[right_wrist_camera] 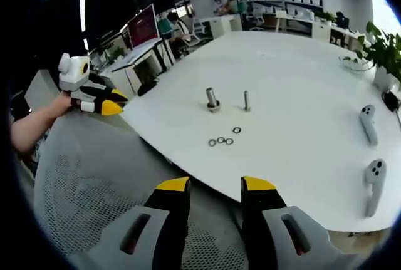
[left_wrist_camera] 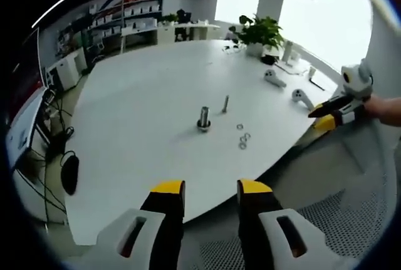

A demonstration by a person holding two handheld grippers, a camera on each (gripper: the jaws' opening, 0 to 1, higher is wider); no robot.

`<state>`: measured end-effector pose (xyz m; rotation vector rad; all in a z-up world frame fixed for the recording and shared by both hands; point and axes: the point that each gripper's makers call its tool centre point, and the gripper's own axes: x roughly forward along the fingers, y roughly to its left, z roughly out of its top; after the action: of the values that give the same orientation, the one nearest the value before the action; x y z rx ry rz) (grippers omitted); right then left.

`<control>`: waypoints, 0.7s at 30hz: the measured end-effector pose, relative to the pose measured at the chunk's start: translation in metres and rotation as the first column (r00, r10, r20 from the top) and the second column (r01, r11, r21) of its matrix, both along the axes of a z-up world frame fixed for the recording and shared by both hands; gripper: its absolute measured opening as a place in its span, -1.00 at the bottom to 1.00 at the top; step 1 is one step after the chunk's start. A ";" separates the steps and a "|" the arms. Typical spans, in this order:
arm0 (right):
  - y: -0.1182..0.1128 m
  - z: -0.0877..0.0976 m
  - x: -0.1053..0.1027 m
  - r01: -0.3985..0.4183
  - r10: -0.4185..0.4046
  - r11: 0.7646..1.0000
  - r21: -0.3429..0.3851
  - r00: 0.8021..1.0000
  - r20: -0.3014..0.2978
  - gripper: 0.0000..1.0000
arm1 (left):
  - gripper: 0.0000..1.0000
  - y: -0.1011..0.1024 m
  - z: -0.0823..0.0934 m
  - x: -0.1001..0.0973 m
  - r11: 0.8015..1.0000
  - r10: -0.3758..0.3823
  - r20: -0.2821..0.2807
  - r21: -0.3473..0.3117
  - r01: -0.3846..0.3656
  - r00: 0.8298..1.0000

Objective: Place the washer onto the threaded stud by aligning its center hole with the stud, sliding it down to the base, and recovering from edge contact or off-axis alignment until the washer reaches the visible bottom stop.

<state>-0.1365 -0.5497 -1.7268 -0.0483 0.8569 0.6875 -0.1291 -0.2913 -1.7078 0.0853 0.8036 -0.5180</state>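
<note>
No legible text, label, brand or number anywhere.

The white desk [right_wrist_camera: 301, 76] carries a thick stud [right_wrist_camera: 212, 99] and a thinner threaded stud [right_wrist_camera: 246, 101], both upright near each other. Four washers [right_wrist_camera: 221, 139] lie loose nearby, and two white controllers [right_wrist_camera: 369, 124] and a potted plant [left_wrist_camera: 258, 34] sit toward its edge.

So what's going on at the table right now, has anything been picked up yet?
Not yet. A person holds both grippers back from the white table, over a mesh chair. The left gripper and right gripper are open and empty. The washers lie loose on the table, near the threaded stud and a thicker metal post. No washer is on the stud.
</note>
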 end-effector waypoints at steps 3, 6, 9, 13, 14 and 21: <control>0.002 0.000 -0.001 -0.011 0.011 1.000 0.002 1.000 -0.005 -0.32 | -0.38 0.001 -0.003 -0.001 1.000 -0.002 -0.009 0.008 0.002 1.000; 0.002 -0.002 -0.003 -0.020 0.020 1.000 -0.005 1.000 -0.014 -0.32 | -0.39 0.000 -0.005 -0.003 1.000 -0.011 -0.018 0.026 0.012 1.000; 0.003 -0.001 -0.002 -0.016 0.016 1.000 0.004 1.000 -0.012 -0.29 | -0.40 0.002 -0.006 -0.003 1.000 -0.010 -0.025 0.029 0.010 1.000; 0.003 0.000 -0.001 -0.001 0.002 1.000 0.018 1.000 -0.018 -0.26 | -0.39 0.002 -0.006 -0.005 1.000 -0.007 -0.026 0.024 0.007 1.000; 0.003 -0.002 -0.003 -0.012 0.013 1.000 0.009 1.000 -0.026 -0.24 | -0.39 0.002 -0.006 -0.005 1.000 -0.008 -0.026 0.027 0.009 1.000; 0.012 -0.009 -0.013 -0.142 0.139 0.989 -0.036 0.988 -0.066 -0.18 | -0.33 0.003 -0.004 -0.003 1.000 -0.002 -0.012 0.022 0.003 1.000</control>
<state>-0.1490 -0.5382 -1.7363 -0.1246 0.9342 0.8072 -0.1318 -0.2880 -1.7121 0.1035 0.8212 -0.5126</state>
